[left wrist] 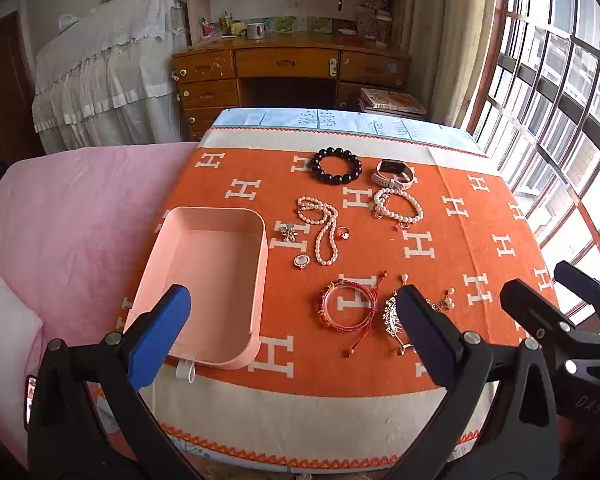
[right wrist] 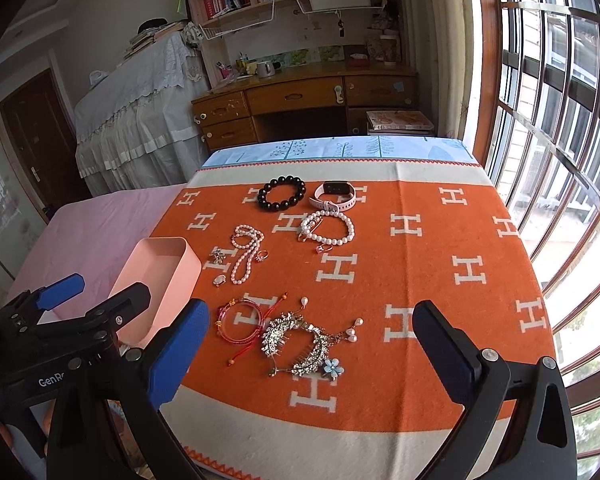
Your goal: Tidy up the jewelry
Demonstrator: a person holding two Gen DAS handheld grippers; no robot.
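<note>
An empty pink box [left wrist: 220, 280] sits at the left of an orange cloth [left wrist: 452, 216]; it also shows in the right wrist view [right wrist: 168, 268]. Jewelry lies loose on the cloth: black bead bracelet [left wrist: 335, 167], pink watch [left wrist: 394, 174], pearl bracelet [left wrist: 398, 208], pearl necklace [left wrist: 322, 232], red bangle [left wrist: 346, 306], silver hair comb [right wrist: 300, 340]. My left gripper [left wrist: 296, 328] is open and empty above the near edge. My right gripper [right wrist: 310, 348] is open and empty over the hair comb.
A pink bed [left wrist: 80, 208] lies left of the table. A wooden desk [left wrist: 288, 68] stands behind, a barred window [left wrist: 560, 100] at right. Small pieces, a ring [left wrist: 343, 234] and brooch [left wrist: 288, 233], lie near the necklace.
</note>
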